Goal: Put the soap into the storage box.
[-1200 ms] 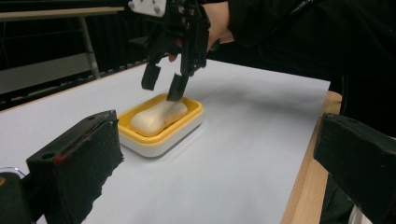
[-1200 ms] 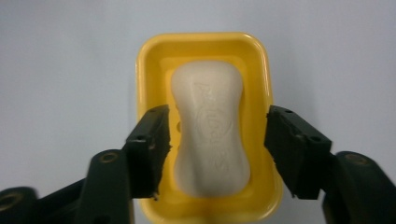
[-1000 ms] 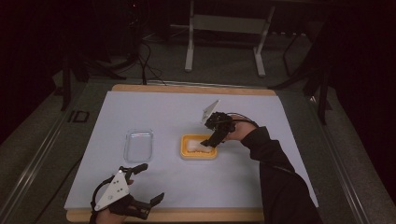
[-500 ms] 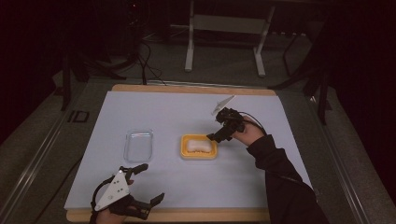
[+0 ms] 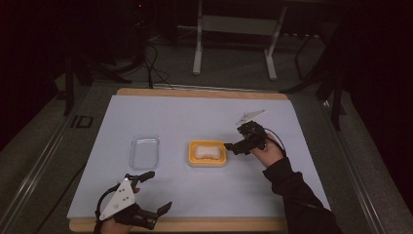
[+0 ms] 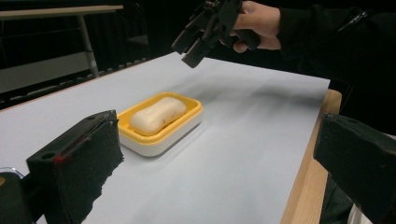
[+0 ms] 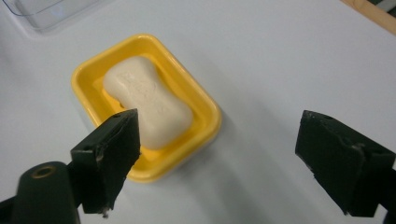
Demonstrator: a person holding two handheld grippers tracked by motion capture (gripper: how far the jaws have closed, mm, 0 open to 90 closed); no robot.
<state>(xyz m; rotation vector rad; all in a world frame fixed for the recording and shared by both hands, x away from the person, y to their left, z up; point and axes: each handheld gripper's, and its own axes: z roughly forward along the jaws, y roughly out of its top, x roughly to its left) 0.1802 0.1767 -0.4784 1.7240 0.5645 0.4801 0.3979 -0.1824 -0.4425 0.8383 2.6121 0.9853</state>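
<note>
A pale bar of soap (image 5: 206, 152) (image 7: 147, 105) lies in a yellow soap dish (image 5: 207, 164) (image 7: 205, 126) in the middle of the white table cover. My right gripper (image 5: 233, 147) (image 7: 226, 158) hovers just right of the dish, tilted down toward it. It is open; its jaws have just been opening and nothing is between them. My left gripper (image 5: 160, 190) (image 6: 224, 154) rests open at the near left edge with nothing in it. In its view the soap (image 6: 158, 115) and the right gripper (image 6: 194, 51) lie ahead.
A clear plastic container (image 5: 144, 151) (image 7: 46, 11) sits left of the dish. The wooden table edge (image 5: 204, 224) runs along the front. Metal stand legs (image 5: 197, 44) and cables lie on the dark floor beyond the table.
My right gripper has drawn back to the right from over the soap in the dish, leaving the soap there. The left gripper has stayed put.
</note>
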